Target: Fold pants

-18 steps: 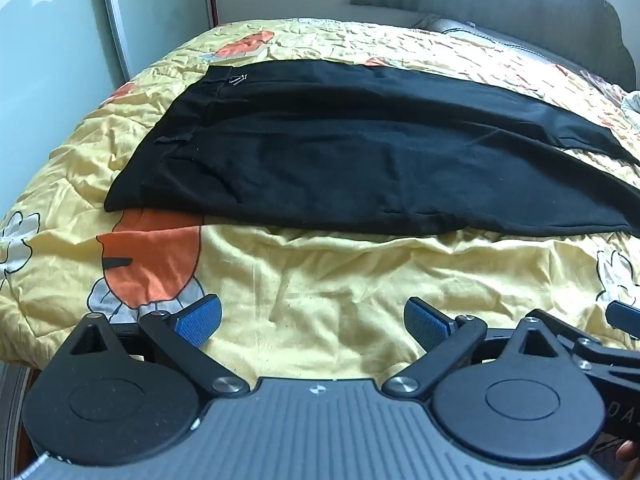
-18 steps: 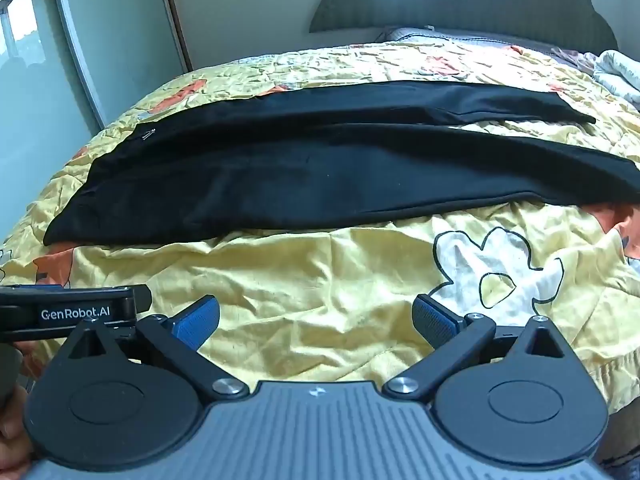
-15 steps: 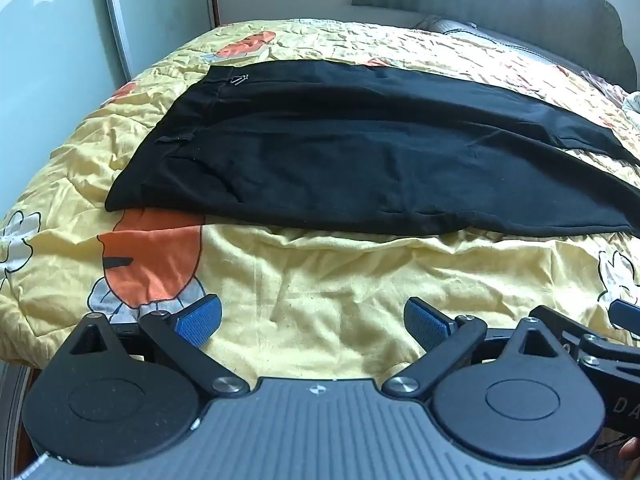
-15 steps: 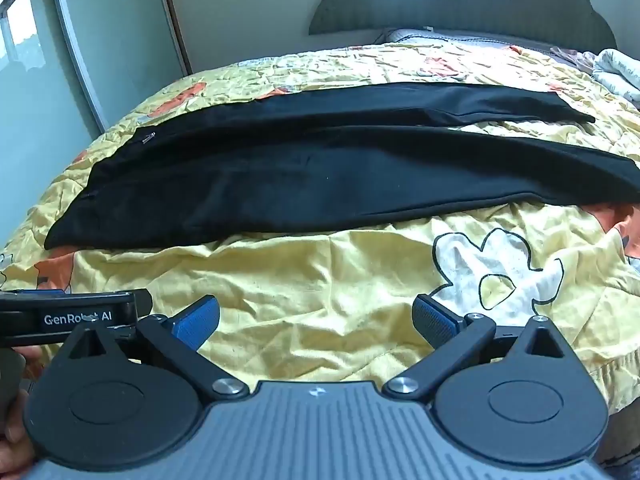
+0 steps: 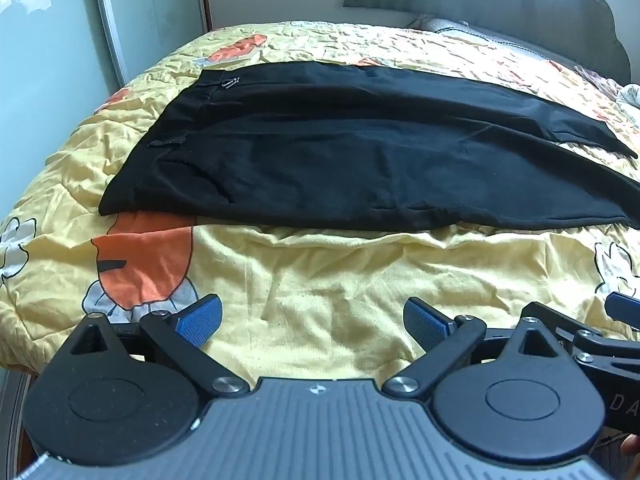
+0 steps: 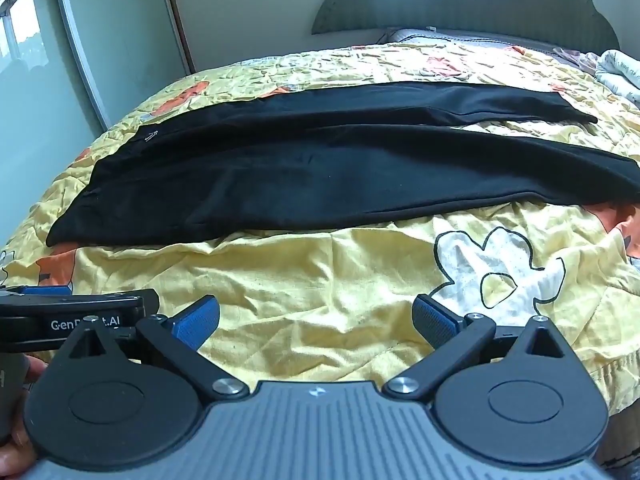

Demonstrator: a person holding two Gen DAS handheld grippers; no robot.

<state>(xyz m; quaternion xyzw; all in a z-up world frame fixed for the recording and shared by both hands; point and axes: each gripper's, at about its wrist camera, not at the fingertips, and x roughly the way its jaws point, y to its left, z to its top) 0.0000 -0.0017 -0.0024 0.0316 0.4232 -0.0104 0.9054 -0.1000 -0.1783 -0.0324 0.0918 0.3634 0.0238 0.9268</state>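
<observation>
Left gripper (image 5: pixel 312 322) hangs over the near edge of the yellow bedspread (image 5: pixel 340 288), jaws spread wide with nothing between them, and the right gripper (image 6: pixel 316 320) beside it is just as wide and just as empty. Beyond both, well clear of the blue pads, the black pants (image 5: pixel 360 152) lie flat and smooth across the middle of the bed. Their long axis runs crosswise, waistband (image 5: pixel 176 128) at the left, the two legs side by side stretching away right.

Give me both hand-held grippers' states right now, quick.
Left hand-held gripper: open, empty, short of the long black cloth pants.
Right hand-held gripper: open, empty, over the yellow flower-print bedspread.
</observation>
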